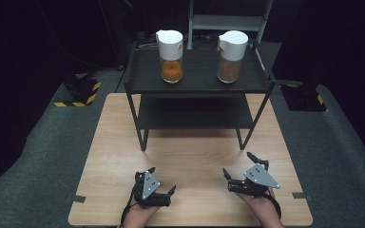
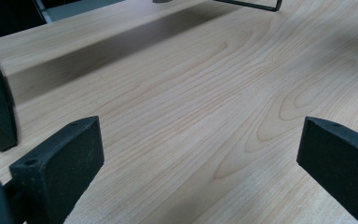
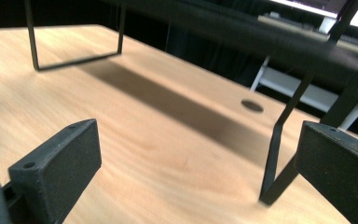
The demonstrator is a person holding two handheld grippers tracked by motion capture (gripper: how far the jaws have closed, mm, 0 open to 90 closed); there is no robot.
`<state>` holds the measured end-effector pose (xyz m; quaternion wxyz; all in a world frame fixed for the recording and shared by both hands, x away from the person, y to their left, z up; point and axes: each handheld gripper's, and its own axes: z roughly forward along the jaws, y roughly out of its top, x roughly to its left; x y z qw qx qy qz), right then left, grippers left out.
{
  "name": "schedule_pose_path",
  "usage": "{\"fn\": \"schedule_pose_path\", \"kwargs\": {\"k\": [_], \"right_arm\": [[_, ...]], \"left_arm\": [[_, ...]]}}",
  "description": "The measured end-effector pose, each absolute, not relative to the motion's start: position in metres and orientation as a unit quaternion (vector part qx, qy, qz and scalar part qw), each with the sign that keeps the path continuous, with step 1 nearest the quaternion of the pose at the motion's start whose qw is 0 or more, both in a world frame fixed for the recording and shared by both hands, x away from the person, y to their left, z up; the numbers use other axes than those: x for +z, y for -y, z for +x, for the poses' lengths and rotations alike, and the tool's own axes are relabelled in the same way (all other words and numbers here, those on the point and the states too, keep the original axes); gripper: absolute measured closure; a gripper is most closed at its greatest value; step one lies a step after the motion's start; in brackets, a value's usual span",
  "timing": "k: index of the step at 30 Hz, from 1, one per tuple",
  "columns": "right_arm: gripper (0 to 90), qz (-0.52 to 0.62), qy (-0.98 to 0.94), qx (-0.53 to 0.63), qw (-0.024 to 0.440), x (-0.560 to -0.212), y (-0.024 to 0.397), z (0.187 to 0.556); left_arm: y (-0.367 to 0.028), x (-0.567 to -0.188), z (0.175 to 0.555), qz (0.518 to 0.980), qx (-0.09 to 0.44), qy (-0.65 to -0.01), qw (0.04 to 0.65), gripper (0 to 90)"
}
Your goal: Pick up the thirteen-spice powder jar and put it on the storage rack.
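Observation:
Two glass jars with white lids stand on the top of a black two-tier shelf: the left jar holds orange powder, the right jar brown powder. My left gripper rests near the wooden table's front edge, open, with bare wood between its jaws. My right gripper sits at the front right, open and holding nothing. In the right gripper view a shelf leg stands just ahead of the jaws. Both grippers are well short of the shelf.
The wooden table carries the shelf at its far half. The shelf's lower tier is bare. Grey floor surrounds the table, with black-and-yellow striped bases at the far left and right. A pale rack stands behind the shelf.

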<state>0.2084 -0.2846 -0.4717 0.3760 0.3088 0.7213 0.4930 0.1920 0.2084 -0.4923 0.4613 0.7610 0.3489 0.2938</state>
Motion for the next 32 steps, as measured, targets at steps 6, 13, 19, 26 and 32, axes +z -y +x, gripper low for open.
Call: {"fn": "schedule_pose_path", "kwargs": {"k": [6, 13, 19, 26, 32], "right_arm": [[0.1, 0.32, -0.732, 0.474, 0.37, -0.488, 0.286, 0.207], [0.1, 0.33, -0.744, 0.449, 0.368, -0.495, 0.285, 0.207], [0.1, 0.333, -0.752, 0.437, 0.365, -0.5, 0.285, 0.208], [0.1, 0.331, -0.755, 0.431, 0.368, -0.5, 0.285, 0.206], [0.3, 0.318, -0.761, 0.428, 0.37, -0.5, 0.285, 0.205]], "left_arm": [[-0.207, -0.492, 0.192, 0.762, 0.296, -0.347, 0.459, 0.8], [-0.206, -0.492, 0.192, 0.763, 0.298, -0.346, 0.458, 0.8], [-0.206, -0.492, 0.191, 0.762, 0.299, -0.347, 0.458, 0.8], [-0.204, -0.492, 0.191, 0.766, 0.302, -0.343, 0.453, 0.8], [-0.2, -0.49, 0.19, 0.773, 0.308, -0.336, 0.442, 0.8]]}}
